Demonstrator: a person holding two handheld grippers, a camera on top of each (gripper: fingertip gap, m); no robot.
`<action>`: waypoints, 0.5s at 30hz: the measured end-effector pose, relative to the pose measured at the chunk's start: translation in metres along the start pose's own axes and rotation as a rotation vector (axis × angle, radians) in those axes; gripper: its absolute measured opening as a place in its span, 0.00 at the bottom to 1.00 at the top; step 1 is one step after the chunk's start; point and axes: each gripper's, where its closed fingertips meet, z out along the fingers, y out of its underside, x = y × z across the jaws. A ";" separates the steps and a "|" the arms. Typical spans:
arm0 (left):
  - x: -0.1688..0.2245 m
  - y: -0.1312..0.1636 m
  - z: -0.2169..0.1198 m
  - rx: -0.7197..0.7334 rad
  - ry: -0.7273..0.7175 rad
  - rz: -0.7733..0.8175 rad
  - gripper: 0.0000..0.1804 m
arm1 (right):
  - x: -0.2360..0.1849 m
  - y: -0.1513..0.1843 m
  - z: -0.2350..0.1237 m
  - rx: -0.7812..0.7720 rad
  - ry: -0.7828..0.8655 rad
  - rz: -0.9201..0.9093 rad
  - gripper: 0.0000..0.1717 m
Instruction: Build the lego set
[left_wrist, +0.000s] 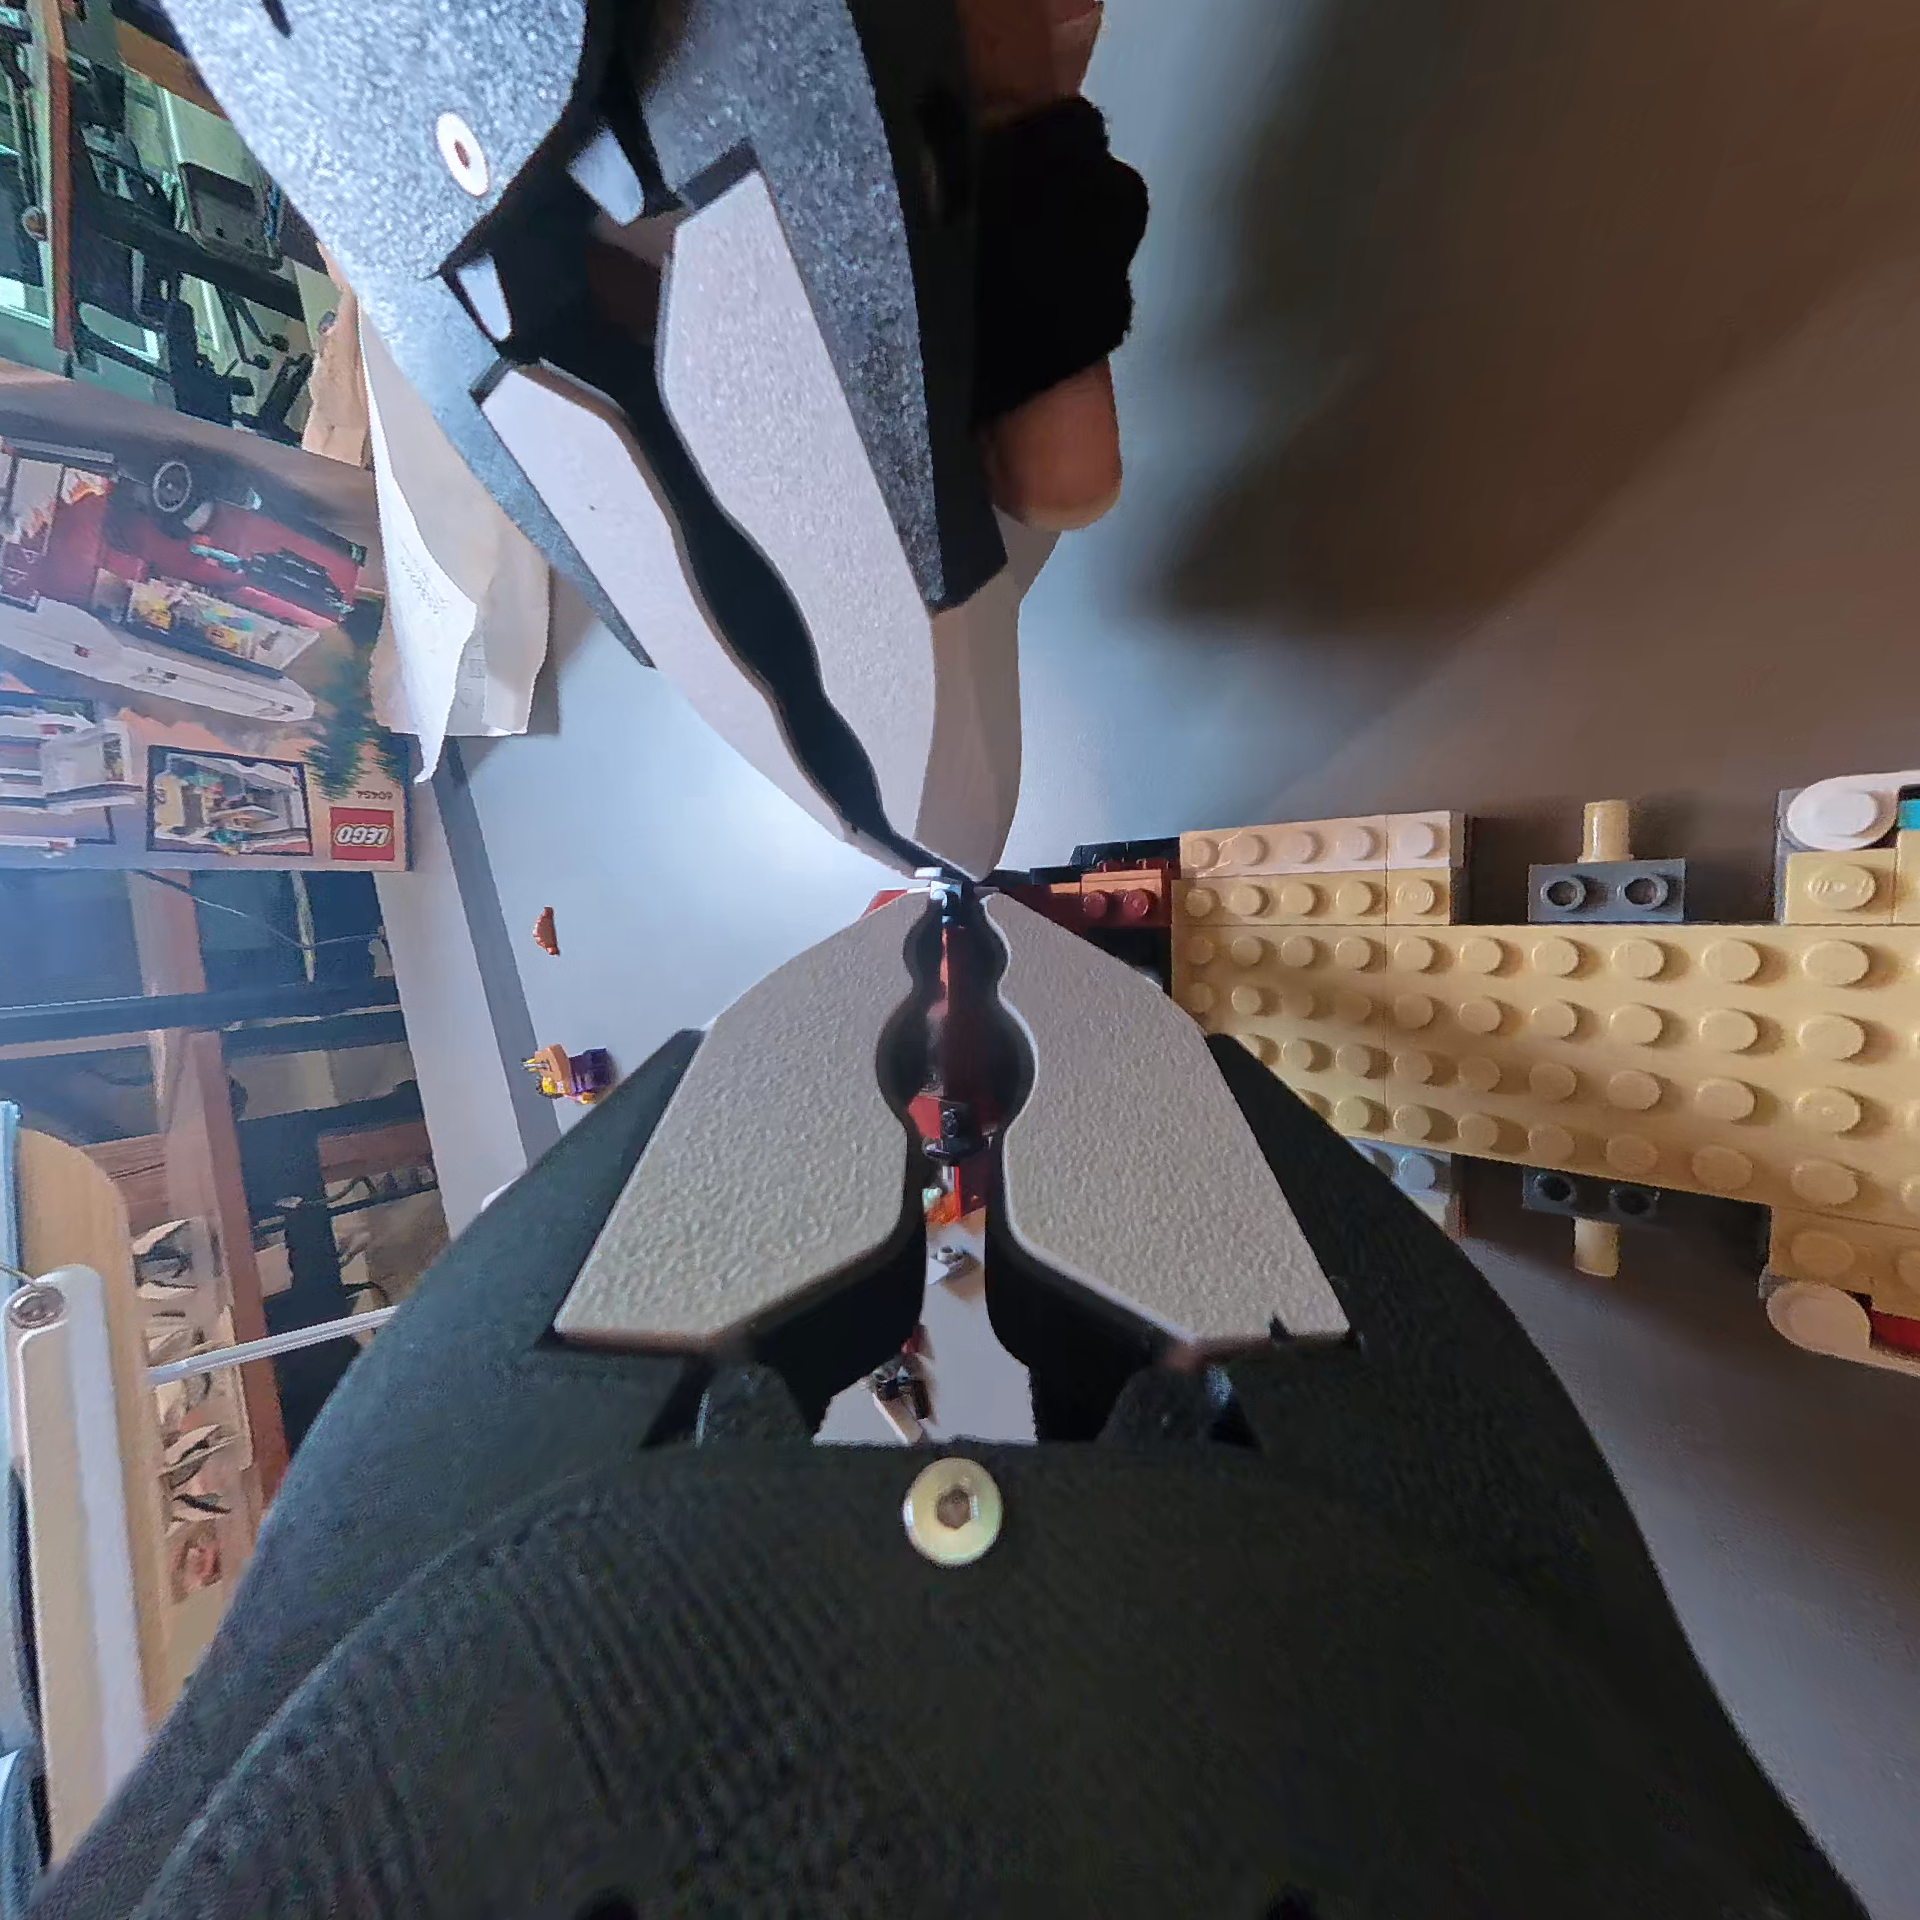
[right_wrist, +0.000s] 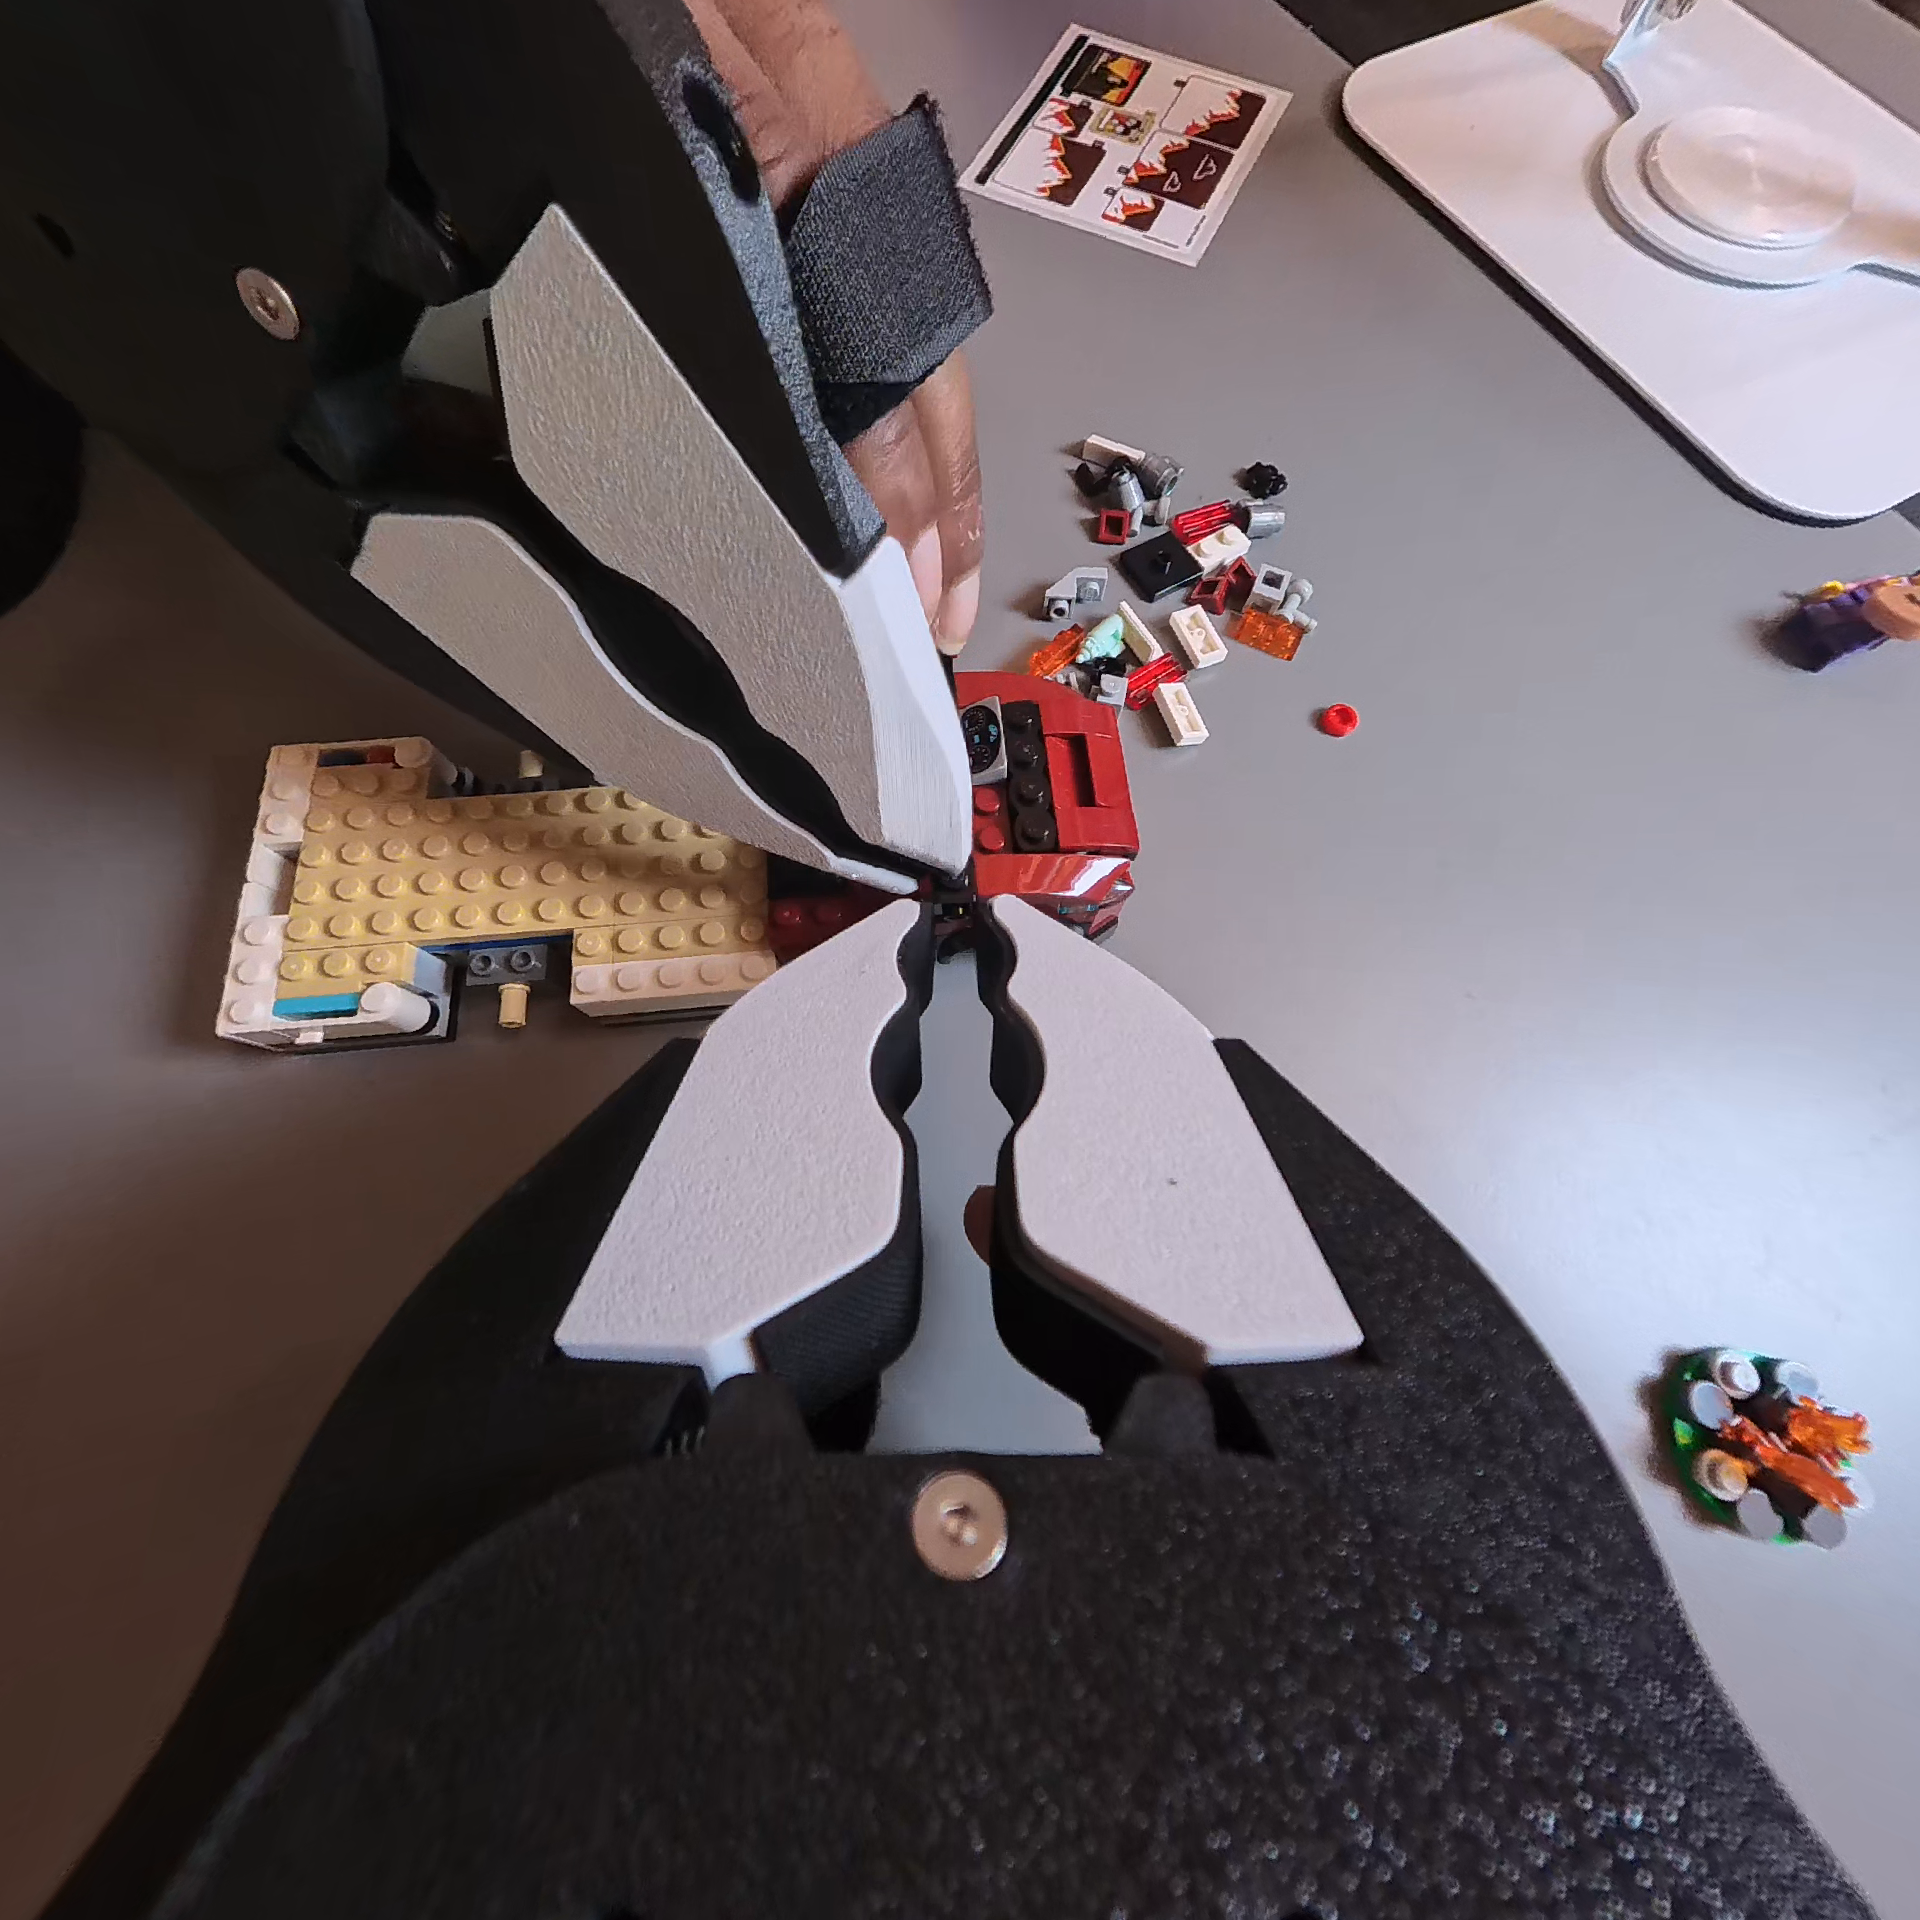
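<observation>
My two grippers meet tip to tip over a dark red brick car front (right_wrist: 1060, 800) joined to a tan studded brick base (right_wrist: 499, 883). In the right wrist view my right gripper (right_wrist: 956, 909) is shut on a small black piece (right_wrist: 954, 914) at its tips. My left gripper (right_wrist: 948, 878) comes in from the upper left, its tips against the same spot. In the left wrist view my left gripper (left_wrist: 951, 906) is nearly closed on a small black and light grey piece (left_wrist: 943, 891). The right gripper (left_wrist: 935, 868) reaches down to it from above. The tan base (left_wrist: 1558, 1039) lies to the right.
A heap of small loose bricks (right_wrist: 1184, 582), a red round stud (right_wrist: 1337, 719), a sticker sheet (right_wrist: 1127, 140) and a white stand base (right_wrist: 1662, 260) lie beyond the car. A purple minifigure (right_wrist: 1849, 618) and a green flame plate (right_wrist: 1766, 1444) lie right. A toy box (left_wrist: 208, 727) stands left. My left and right fingertips are right by each other. The right tips stand about 11 centimetres off the red round stud (right_wrist: 1337, 719).
</observation>
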 end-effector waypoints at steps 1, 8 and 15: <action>0.000 0.000 0.000 -0.005 -0.005 0.010 0.03 | 0.000 0.000 0.000 -0.008 -0.003 -0.003 0.04; 0.000 0.001 0.001 -0.040 -0.005 0.027 0.03 | 0.001 0.000 0.000 -0.055 -0.018 -0.025 0.04; 0.000 0.001 0.001 -0.044 0.038 -0.030 0.02 | 0.001 0.001 0.001 -0.072 -0.018 -0.069 0.04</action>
